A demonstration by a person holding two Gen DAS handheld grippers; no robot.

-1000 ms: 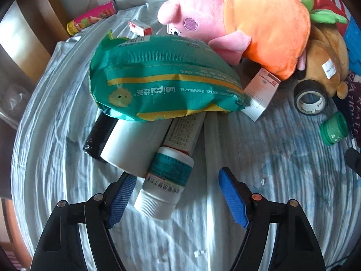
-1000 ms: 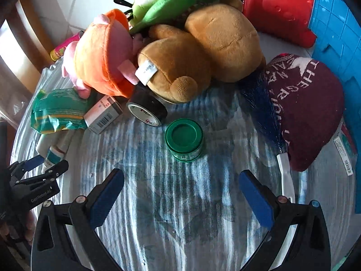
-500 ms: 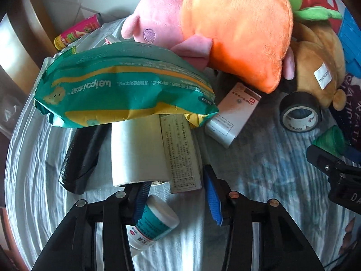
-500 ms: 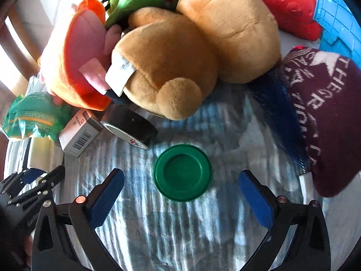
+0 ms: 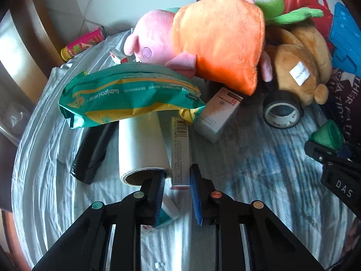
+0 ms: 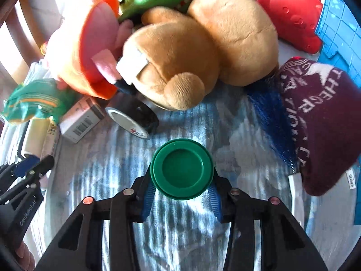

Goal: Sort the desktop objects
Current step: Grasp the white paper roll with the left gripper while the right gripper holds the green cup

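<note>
Gripping the rigid, light green jar [image 6: 182,169] by its sides in our right claw [image 6: 182,197], we close our left claw [image 5: 177,199] on the slippery medicine bottle [image 5: 168,212].

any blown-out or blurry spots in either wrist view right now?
Right wrist: top left is blown out over the pink plush, and the teal packet is soft; the green jar between the fingers reads sharp. Left wrist: evenly lit, packet print legible, fisheye bending at the edges.
</note>
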